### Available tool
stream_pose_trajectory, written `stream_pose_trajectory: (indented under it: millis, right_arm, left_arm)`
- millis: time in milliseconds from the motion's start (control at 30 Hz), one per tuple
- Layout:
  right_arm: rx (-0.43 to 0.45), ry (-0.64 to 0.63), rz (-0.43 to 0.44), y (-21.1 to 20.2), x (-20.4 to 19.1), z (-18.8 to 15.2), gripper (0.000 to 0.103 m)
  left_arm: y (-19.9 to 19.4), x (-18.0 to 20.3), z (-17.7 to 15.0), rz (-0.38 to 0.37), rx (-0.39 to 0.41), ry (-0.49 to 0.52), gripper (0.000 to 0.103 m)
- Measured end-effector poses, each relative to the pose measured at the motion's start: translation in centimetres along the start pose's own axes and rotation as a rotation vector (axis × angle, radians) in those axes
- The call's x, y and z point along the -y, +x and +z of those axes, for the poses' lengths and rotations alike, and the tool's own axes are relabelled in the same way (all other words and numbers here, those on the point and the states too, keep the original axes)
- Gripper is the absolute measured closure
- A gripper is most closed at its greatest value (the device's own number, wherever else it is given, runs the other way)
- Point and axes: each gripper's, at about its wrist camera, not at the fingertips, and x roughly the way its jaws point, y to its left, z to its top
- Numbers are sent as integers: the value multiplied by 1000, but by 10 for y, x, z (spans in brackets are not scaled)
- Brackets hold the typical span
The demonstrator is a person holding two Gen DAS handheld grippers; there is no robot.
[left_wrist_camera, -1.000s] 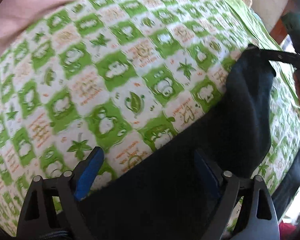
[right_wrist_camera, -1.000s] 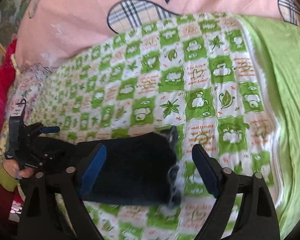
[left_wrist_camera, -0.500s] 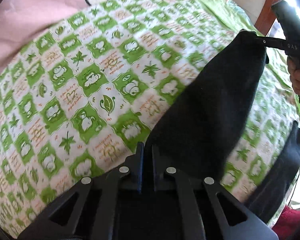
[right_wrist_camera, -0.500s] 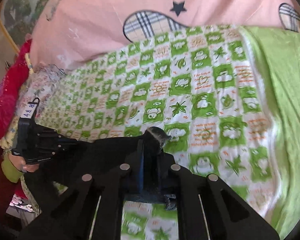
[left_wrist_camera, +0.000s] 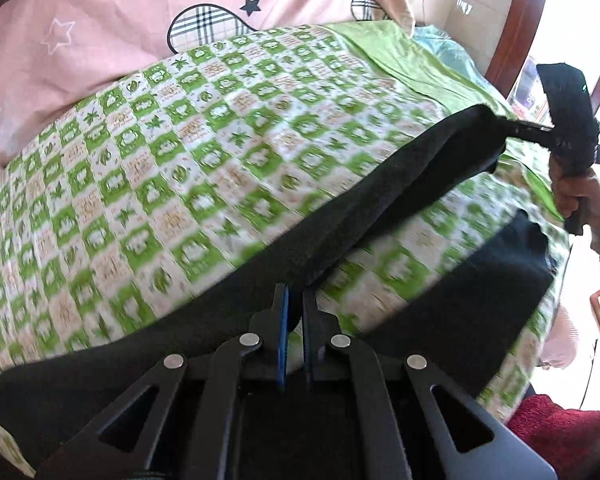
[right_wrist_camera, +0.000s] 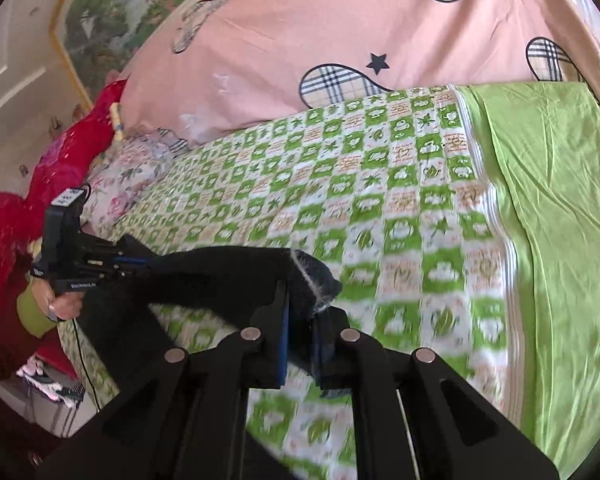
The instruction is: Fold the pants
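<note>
The black pants (left_wrist_camera: 400,200) are lifted along one edge and stretched between my two grippers; their lower part (left_wrist_camera: 460,300) still lies on the bed. In the left wrist view my left gripper (left_wrist_camera: 294,296) is shut on the near end of that edge. My right gripper (left_wrist_camera: 508,124), held by a hand (left_wrist_camera: 580,196), pinches the far end. In the right wrist view my right gripper (right_wrist_camera: 300,312) is shut on a bunched corner of the pants (right_wrist_camera: 228,276). There my left gripper (right_wrist_camera: 148,262) grips the other end at the left, above the bed.
A green-and-white checked cover (right_wrist_camera: 380,220) spreads over the bed, with a plain green sheet (right_wrist_camera: 540,200) to its right. A pink duvet (right_wrist_camera: 300,20) lies behind. Red cloth (right_wrist_camera: 40,180) is piled at the bed's left end. A wooden post (left_wrist_camera: 516,20) stands at the far right.
Both grippers have shut on the pants' edge. They have lifted it and carried it over the bed, so the cloth now hangs stretched between them.
</note>
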Motion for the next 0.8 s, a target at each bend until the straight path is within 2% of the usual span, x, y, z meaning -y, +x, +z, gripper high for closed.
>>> stream_pose_trajectory:
  millis: [267,600,800]
  right_arm:
    - [-6,-69,15,-29,-17,-44,94]
    - [-31,-179,-50,-60,-44,-86,94]
    - [-63,-203,-95,-69,-47,-112,95]
  left_arm:
    - [-17,26,-44,-30,2,-36,99]
    - [-39,51,-79,-109,27,-70,99]
    - [-36,62,-98,-130,17,-94,99]
